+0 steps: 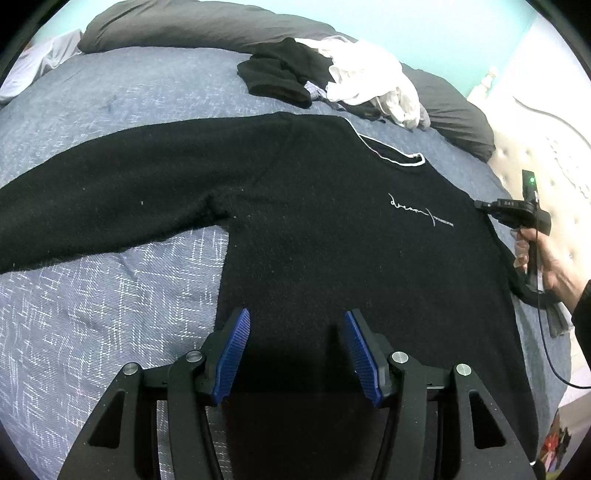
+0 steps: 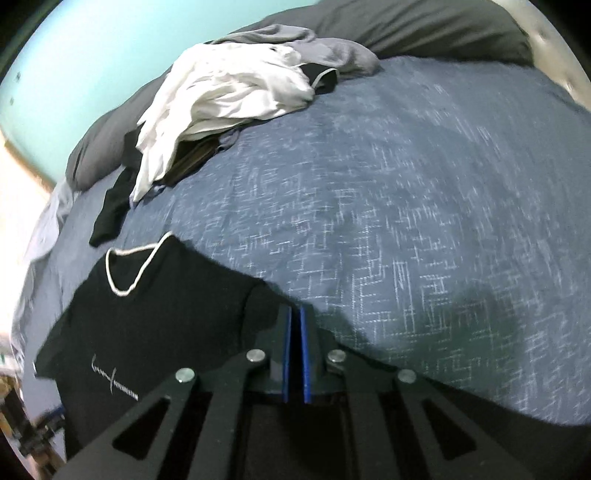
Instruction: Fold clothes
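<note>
Lying spread flat on the bed (image 1: 92,332), black sweater (image 1: 314,240) ready for folding; left gripper (image 1: 295,350) hovering, jaws apart; right gripper (image 2: 295,354) pinching its sleeve (image 2: 273,306), jaws clamped.

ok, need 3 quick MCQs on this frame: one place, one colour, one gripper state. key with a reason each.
1. Where does the pile of unfolded clothes lie relative to the black sweater?
A. Beyond its collar, toward the pillows
B. On top of its chest print
C. Under its outstretched sleeve

2. What colour is the trim round the sweater's neckline?
A. Red
B. White
C. Blue

3. How do the two grippers stand?
A. Both open
B. Left shut, right open
C. Left open, right shut

Key:
1 A: the left wrist view shows the pile past the collar, by the dark pillows, apart from the sweater.
2 B: a thin white line edges the neckline in both views.
3 C: the left gripper has its blue pads wide apart over the hem; the right gripper has its pads nearly together at the sweater's edge.
</note>
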### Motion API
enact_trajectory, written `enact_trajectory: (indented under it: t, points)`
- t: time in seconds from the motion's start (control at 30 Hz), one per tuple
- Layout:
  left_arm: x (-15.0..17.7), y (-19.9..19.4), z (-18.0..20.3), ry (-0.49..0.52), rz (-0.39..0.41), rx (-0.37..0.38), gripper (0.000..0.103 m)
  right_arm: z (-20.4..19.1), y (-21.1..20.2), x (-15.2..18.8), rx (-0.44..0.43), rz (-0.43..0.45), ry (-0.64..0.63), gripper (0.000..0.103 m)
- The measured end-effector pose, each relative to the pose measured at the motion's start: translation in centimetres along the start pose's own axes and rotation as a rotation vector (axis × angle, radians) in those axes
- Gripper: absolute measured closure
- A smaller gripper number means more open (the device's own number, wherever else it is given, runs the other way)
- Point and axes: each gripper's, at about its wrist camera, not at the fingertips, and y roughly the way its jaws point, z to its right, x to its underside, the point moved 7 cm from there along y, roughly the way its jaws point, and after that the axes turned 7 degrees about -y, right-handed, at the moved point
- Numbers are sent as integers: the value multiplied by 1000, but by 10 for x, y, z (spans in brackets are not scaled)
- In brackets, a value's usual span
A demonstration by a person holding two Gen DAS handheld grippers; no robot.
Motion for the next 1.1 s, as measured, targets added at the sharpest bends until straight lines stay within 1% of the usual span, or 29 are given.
enact_trajectory:
  t: [0.13,0.2,0.33,0.43,0.5,0.57,0.6,0.7,0.73,0.8,0.87,0.93,0.97,1.03,1.1]
  points:
    - [-1,0,-1,3,0,-2,45,4,-1,-3,-17,26,57,98]
    - [-1,0,0,6,1,-3,45,7,-6,-4,-11,35,73,97]
    - [-2,-1,1,6,1,-1,45,10,-28,-2,-20,82,45,96]
    - [-2,-3,2,10,5,1,45,-4,-39,8,-57,76,-28,96]
    - [-1,-4,3,11,5,3,45,-14,-35,19,-75,30,-89,96]
    - [-1,-4,3,13,4,3,45,-11,-23,33,-23,-52,-111,96]
    - [0,-4,4,13,3,3,45,-7,-17,37,-9,-75,-97,96]
    - [-1,-5,5,17,6,4,45,13,-16,36,51,-45,-17,96]
    - [-1,-6,5,18,9,3,45,21,-17,35,83,-31,8,96]
    - [-1,-6,5,19,10,3,45,33,-23,33,125,-26,57,96]
    - [-1,-5,5,15,7,5,45,34,-34,28,119,12,64,96]
    - [0,-4,5,12,3,9,45,30,-43,26,62,40,59,96]
    - [1,-4,6,13,2,11,45,24,-44,26,30,35,48,96]
    - [1,-5,7,16,1,13,45,13,-38,32,21,-16,6,96]
    - [1,-6,9,19,2,15,45,10,-27,41,64,-77,-20,96]
